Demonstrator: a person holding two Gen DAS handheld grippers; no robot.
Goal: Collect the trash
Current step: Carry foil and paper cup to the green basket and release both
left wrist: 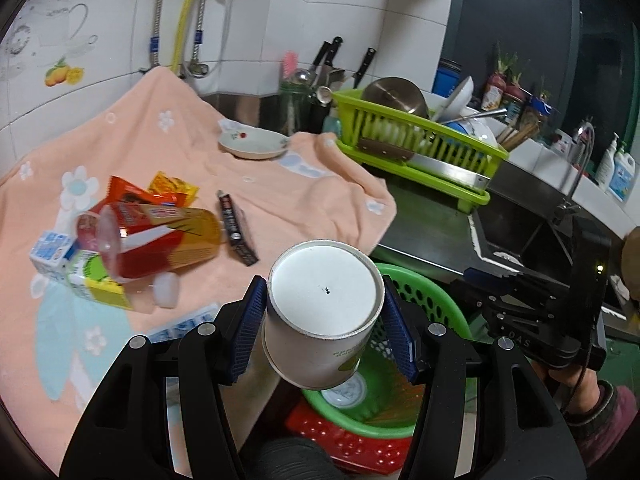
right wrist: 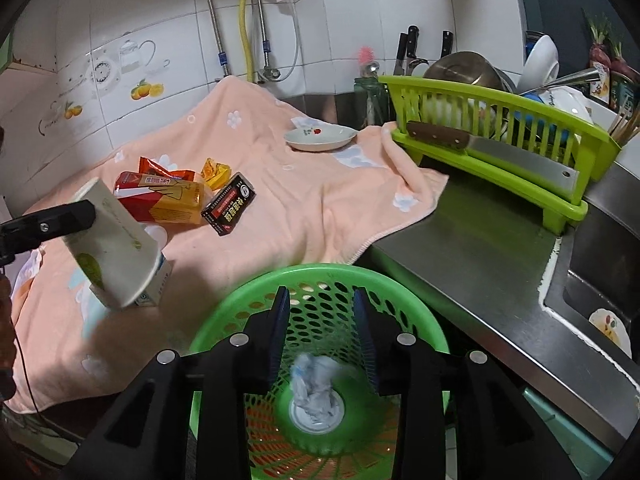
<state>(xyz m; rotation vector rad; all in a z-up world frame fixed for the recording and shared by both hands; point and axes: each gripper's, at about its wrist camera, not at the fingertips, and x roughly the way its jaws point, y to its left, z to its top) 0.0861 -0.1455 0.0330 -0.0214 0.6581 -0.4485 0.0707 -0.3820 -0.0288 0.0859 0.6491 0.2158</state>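
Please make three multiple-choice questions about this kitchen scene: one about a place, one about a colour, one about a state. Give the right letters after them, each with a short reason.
1. Where is the crumpled paper?
A. on the peach towel
B. inside the green basket
C. in the dish rack

2. What colour is the dish rack that holds the bowls?
A. lime green
B. red
C. white

3. How is the paper cup held?
A. standing free on the counter
B. lying in the sink
C. clamped between the pads of the left gripper

Answers:
1 B, the paper shows below the open right gripper, within the basket.
2 A, its slats are lime green.
3 C, both blue pads press its sides.
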